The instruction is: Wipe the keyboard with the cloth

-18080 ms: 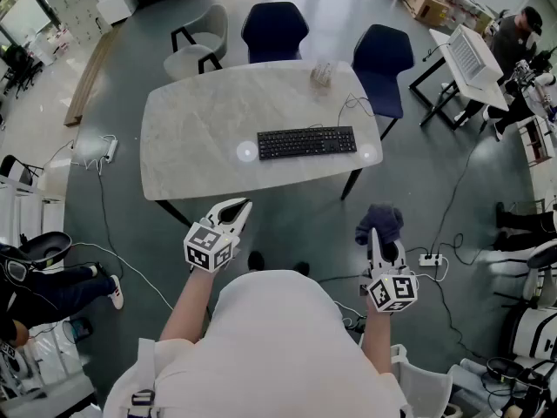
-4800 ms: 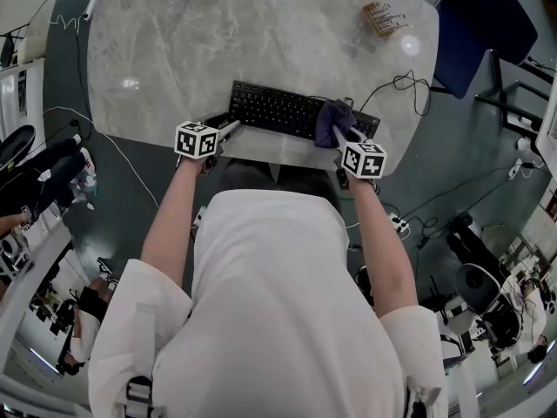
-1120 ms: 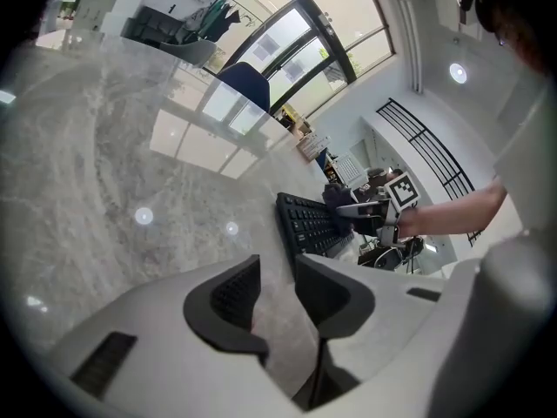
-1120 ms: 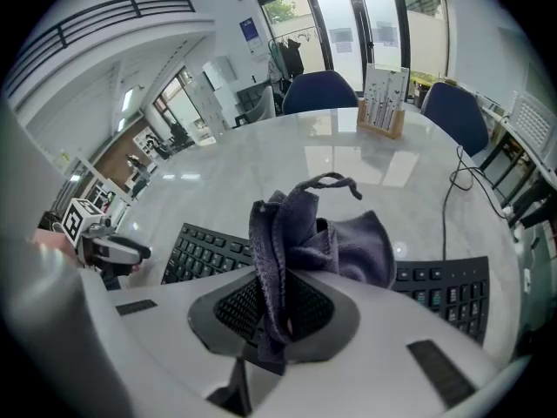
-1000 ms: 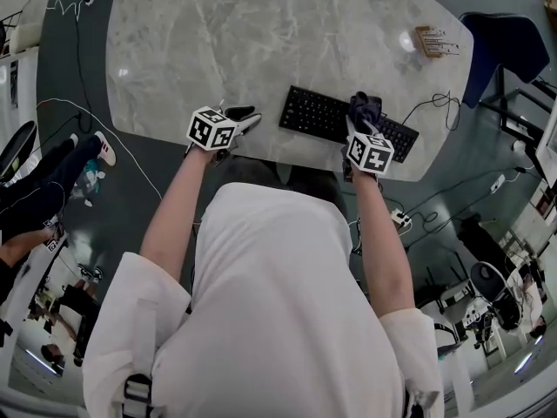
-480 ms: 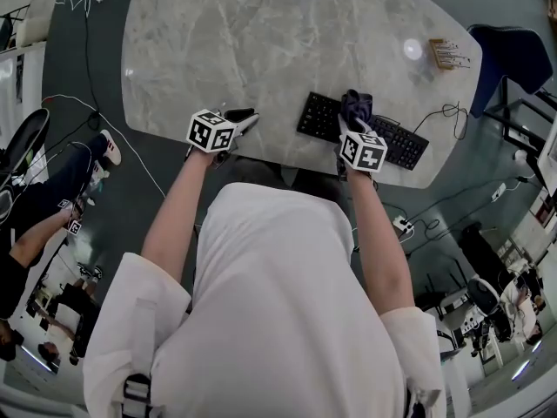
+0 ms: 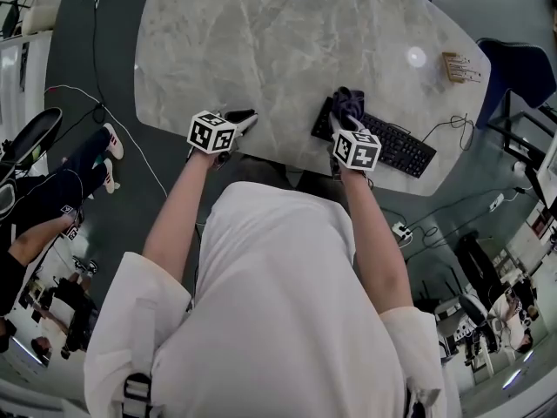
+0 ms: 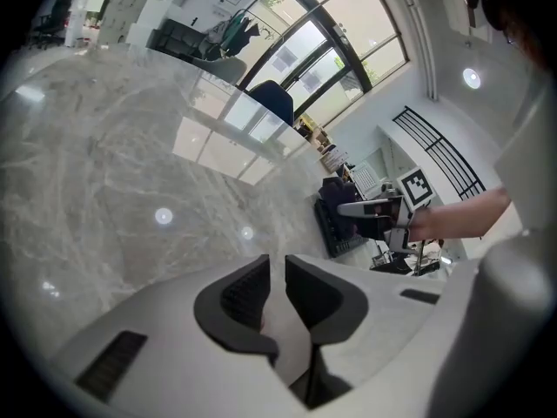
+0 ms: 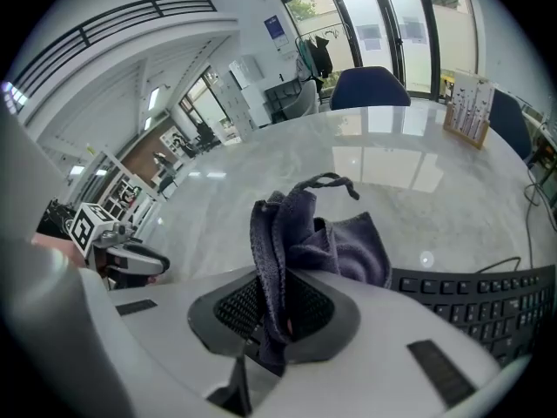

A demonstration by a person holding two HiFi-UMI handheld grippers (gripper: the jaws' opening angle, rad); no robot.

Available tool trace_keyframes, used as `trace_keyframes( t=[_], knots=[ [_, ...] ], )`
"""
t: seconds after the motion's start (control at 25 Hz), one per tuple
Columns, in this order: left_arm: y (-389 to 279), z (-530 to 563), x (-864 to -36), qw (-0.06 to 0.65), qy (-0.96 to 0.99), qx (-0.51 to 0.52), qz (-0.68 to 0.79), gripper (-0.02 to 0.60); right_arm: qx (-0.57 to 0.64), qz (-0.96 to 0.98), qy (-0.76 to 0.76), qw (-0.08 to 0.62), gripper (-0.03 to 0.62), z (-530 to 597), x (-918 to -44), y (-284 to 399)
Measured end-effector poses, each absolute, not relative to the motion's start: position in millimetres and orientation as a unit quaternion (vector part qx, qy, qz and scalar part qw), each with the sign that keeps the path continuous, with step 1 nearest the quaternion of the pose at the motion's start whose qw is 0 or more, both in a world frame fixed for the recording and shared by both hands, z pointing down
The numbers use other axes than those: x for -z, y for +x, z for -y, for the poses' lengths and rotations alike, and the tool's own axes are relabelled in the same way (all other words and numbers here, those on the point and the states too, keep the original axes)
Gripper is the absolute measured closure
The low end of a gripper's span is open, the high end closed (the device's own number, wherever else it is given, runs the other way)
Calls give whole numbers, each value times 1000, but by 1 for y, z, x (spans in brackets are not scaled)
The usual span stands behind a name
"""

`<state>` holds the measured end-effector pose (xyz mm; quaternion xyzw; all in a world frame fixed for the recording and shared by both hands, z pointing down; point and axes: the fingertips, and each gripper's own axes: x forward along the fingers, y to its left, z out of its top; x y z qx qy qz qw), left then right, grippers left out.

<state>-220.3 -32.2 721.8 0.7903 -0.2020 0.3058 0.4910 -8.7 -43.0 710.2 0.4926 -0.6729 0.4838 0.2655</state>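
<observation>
The black keyboard (image 7: 396, 146) lies slantwise near the marble table's (image 7: 261, 42) front edge. My right gripper (image 7: 346, 120) is shut on the dark purple cloth (image 7: 350, 101), which rests bunched on the keyboard's left end. In the right gripper view the cloth (image 9: 348, 246) hangs from between the pads (image 9: 280, 299), and the keys (image 9: 487, 307) run off to the right. My left gripper (image 7: 242, 117) hovers over bare table to the left of the keyboard. Its jaws (image 8: 277, 268) have just been closing; a narrow gap remains, with nothing in it.
A small wooden card stand (image 7: 459, 66) sits at the table's far right. The keyboard's cable (image 7: 448, 129) trails off the right edge. Blue chairs (image 7: 522, 68) stand beyond the table. A seated person's legs (image 7: 52, 181) are on the floor at the left.
My right gripper has slid the cloth leftward along the keyboard, from its middle to its left end. My left gripper has shifted left, farther from the keyboard.
</observation>
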Motion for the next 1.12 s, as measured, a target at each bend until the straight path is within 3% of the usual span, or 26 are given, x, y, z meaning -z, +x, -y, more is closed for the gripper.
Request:
trace_keyframes(
  t=[0.56, 1.12],
  knots=[
    [-241, 30, -703, 484, 798, -294, 207, 520, -488, 708, 458, 228, 534, 52, -689, -53],
    [-198, 41, -679, 447, 827, -298, 165, 522, -499, 701, 506, 62, 534, 25, -611, -5]
  ],
)
